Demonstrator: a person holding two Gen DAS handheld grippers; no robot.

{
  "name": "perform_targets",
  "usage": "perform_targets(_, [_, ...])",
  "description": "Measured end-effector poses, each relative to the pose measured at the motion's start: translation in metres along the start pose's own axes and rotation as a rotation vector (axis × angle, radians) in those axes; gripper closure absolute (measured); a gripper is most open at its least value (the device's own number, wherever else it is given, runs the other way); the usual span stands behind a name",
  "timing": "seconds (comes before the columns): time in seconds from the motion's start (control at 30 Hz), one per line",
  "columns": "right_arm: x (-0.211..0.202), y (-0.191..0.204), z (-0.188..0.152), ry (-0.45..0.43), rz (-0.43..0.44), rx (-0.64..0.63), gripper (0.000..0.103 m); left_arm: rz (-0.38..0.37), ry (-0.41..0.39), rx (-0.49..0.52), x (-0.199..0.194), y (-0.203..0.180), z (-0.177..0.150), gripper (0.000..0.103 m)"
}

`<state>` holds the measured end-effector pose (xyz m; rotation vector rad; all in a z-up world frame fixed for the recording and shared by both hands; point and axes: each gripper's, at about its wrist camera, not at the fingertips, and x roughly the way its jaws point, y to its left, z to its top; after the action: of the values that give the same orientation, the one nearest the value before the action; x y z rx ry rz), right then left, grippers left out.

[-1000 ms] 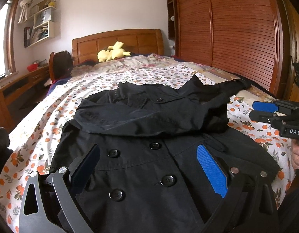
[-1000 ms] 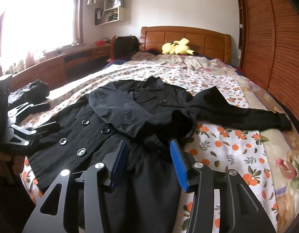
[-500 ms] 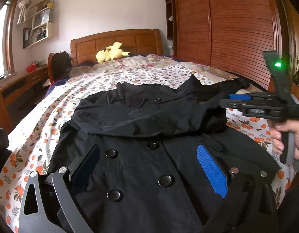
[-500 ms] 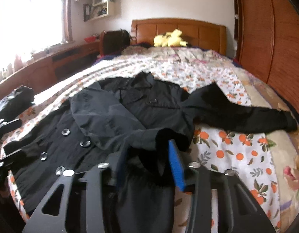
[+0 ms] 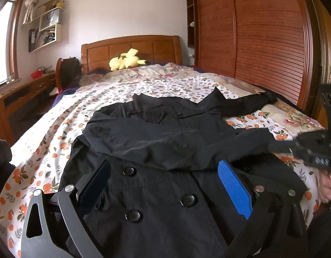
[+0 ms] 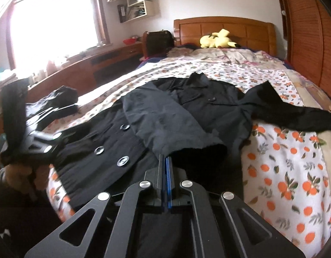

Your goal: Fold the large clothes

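A black double-breasted coat (image 5: 165, 180) lies spread on the bed, collar toward the headboard. One sleeve (image 6: 165, 120) is folded across its front; the other sleeve (image 6: 294, 118) lies out to the right. My left gripper (image 5: 163, 185) is open, its jaws wide apart just above the coat's lower front near the buttons. My right gripper (image 6: 164, 161) is shut on the cuff (image 6: 193, 148) of the folded sleeve. The right gripper also shows at the right edge of the left wrist view (image 5: 279, 146).
The bed has a flowered sheet (image 6: 294, 167) and a wooden headboard (image 5: 131, 47) with a yellow plush toy (image 5: 126, 61). A wooden wardrobe (image 5: 262, 38) stands on the right. A desk (image 6: 90, 64) under the window and dark clothing (image 6: 62, 94) are on the left.
My right gripper moved forward to the folded sleeve's cuff and closed on it. My left gripper stayed open over the coat's lower front.
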<state>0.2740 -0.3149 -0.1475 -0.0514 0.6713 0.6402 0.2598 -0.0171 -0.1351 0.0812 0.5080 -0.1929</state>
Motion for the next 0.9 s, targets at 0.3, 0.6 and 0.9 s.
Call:
perform_targets(0.3, [0.010,0.016,-0.024,0.064,-0.018,-0.049,0.102,-0.004,0.014,0.007,0.007,-0.006,-0.001,0.003])
perform_targets(0.6, [-0.019,0.006,-0.005,-0.028,-0.047,-0.052,0.084,-0.012,0.014,0.017,0.011,-0.013,-0.001,0.003])
perform_targets(0.9, [0.009,-0.009,0.033,-0.060,-0.023,-0.079,0.068,-0.010,0.002,0.018,0.009,-0.018,0.001,0.003])
